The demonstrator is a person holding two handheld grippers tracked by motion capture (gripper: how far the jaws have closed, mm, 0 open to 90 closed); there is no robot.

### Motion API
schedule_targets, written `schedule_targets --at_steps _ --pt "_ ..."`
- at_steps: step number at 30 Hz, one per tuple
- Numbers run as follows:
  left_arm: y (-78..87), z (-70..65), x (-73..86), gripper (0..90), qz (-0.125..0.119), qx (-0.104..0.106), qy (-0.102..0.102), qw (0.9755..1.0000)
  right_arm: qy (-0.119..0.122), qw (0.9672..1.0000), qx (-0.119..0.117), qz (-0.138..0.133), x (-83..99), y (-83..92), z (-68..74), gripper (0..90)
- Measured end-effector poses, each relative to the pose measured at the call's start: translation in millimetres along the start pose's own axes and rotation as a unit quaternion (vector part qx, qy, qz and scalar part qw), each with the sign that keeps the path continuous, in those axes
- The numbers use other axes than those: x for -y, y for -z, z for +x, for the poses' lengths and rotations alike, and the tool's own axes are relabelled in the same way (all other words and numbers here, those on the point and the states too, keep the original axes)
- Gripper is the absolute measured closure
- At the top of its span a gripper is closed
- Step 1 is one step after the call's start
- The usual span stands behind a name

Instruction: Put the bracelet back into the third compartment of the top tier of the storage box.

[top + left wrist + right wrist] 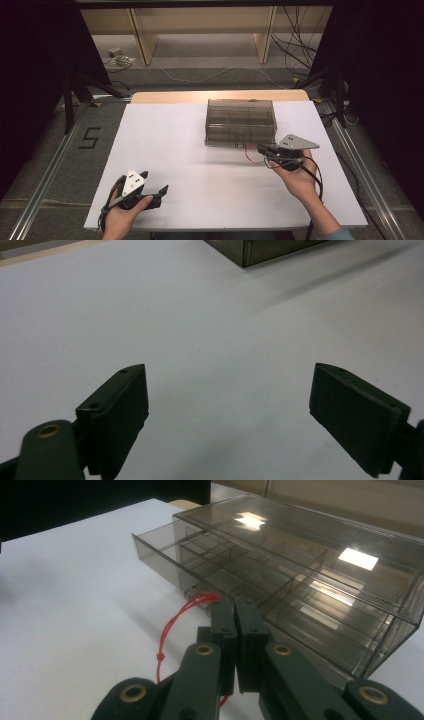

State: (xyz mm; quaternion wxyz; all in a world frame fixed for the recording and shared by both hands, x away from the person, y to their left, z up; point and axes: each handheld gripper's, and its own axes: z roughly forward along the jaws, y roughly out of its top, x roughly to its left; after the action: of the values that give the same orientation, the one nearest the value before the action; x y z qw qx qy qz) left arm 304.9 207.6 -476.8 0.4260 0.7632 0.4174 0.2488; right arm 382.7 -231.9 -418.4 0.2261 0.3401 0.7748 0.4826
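Across the white tabletop (165, 150), a smoky clear plastic drawer box (241, 121) sits at one o'clock, its lower drawer partly out as the right gripper (235, 611) pinches the red pull-string (176, 625); pulling straight back probably follows, while the left gripper (230, 410) idles wide open.

Smoky drawer box (265, 250): cut off by the upper edge in the left gripper view. Red cord (172, 625): lower end hidden behind the right tongs (235, 607); whether gripped, unclear.
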Motion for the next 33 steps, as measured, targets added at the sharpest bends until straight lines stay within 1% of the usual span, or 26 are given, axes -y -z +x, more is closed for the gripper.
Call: schedule_targets --at_steps 21,23,25,33 --pt "0.1 -0.2 -0.2 15.8 -0.002 0.000 0.000 1.0000 -0.004 0.9999 0.010 -0.006 -3.9 2.8 -6.0 88.2" --pt "0.2 -0.2 -0.1 15.8 -0.002 0.000 0.000 1.0000 -0.001 0.9999 0.010 -0.008 -4.2 2.9 -6.8 88.2" --pt "0.2 -0.2 -0.2 15.8 -0.002 0.000 0.000 1.0000 -0.006 0.9999 0.012 -0.008 -5.1 3.6 -7.4 88.2" --pt "0.2 -0.2 -0.2 15.8 -0.001 0.000 -0.001 1.0000 -0.007 0.9998 0.014 -0.010 -5.8 3.4 -9.9 88.2"
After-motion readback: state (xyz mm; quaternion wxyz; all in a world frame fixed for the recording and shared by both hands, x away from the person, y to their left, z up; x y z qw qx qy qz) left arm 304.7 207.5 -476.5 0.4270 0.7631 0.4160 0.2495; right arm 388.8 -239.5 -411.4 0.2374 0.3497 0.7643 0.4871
